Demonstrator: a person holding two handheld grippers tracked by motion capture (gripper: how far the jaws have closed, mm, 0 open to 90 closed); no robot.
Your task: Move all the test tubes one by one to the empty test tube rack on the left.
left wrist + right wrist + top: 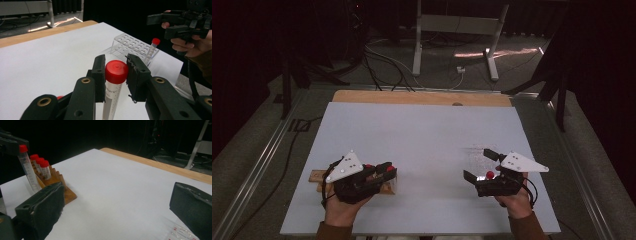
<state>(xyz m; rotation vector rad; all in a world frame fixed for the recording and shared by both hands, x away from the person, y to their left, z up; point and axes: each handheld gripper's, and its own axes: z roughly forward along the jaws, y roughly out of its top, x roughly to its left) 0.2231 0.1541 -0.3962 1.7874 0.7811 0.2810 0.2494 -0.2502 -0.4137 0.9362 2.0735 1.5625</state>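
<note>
Here, one tube (pixel 113 85) in left claw (pixel 116 75), three tubes (pixel 40 166) in wooden rack (pixel 58 185)

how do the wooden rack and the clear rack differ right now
The wooden rack is brown and opaque with stepped rows; the clear rack is see-through with a flat grid top. The wooden rack carries several red-capped tubes; the clear rack has a single tube. Both sit on the white table.
</note>
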